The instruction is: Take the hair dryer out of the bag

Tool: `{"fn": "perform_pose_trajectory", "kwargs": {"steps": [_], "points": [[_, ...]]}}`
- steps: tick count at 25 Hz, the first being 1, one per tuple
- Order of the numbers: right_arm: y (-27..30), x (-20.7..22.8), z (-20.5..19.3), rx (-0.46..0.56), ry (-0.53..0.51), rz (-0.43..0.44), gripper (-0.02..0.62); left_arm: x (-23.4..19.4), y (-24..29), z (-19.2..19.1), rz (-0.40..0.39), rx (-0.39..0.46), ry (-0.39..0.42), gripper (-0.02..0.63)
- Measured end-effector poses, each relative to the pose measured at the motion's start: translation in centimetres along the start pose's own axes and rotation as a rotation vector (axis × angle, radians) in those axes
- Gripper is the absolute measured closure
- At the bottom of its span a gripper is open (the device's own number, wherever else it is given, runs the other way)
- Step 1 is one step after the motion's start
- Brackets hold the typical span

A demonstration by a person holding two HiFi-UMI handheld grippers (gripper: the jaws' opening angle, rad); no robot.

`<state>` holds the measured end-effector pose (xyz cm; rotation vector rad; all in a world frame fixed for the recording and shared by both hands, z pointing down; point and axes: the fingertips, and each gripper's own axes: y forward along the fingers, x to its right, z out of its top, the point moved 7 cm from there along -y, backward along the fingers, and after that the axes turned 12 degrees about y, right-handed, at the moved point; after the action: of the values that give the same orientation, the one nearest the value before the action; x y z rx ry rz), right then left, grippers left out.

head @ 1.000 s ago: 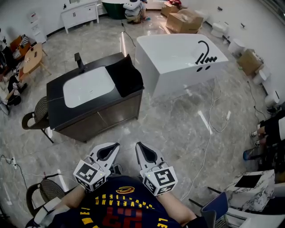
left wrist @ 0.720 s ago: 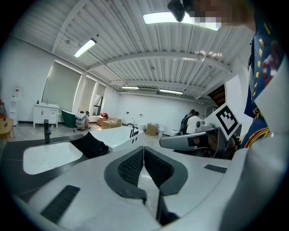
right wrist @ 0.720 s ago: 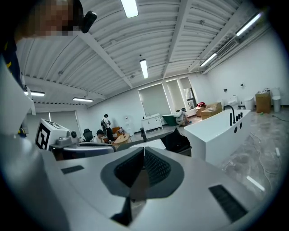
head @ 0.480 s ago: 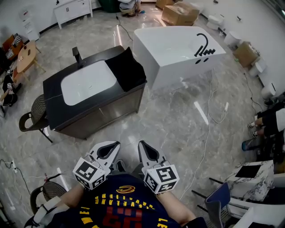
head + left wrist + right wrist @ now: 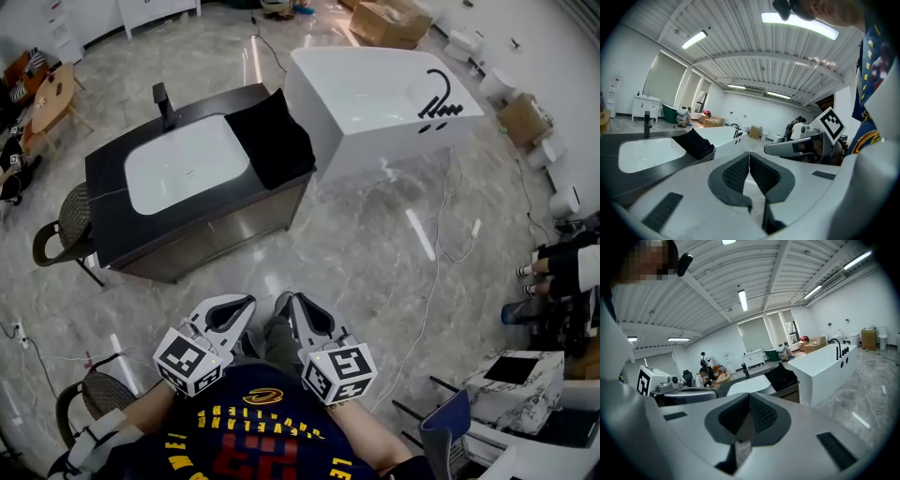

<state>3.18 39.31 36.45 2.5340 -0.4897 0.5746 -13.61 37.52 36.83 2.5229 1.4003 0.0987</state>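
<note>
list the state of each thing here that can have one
left gripper: jaws shut, nothing between them
right gripper: jaws shut, nothing between them
black bag: lying on the vanity top beside the basin, untouched; open or closed, cannot tell
basin: empty
bathtub: empty
hair dryer: not visible

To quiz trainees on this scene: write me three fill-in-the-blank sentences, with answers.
The black bag lies on the counter beside its inset white ____. Both the left gripper and right gripper are ____ and empty. The white bathtub carries a ____ faucet.
Missing: sink; shut; black.
</note>
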Motion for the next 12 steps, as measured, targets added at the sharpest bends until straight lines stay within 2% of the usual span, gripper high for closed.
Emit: {"fn": "perform_pose_trajectory", "kwargs": {"steps": [5,12], "points": [[3.1,0.8,2.2,-0.017,-0.028,0.072,0.586,-2.7,1.5,0.8,0.074,-0.015,-0.005,0.6],[7.4,6.3,6.7,-0.01,0.021,0.094,0.586,-5.9,7.8,2.7,0.096,-0.042,0.02,0.6]]}}
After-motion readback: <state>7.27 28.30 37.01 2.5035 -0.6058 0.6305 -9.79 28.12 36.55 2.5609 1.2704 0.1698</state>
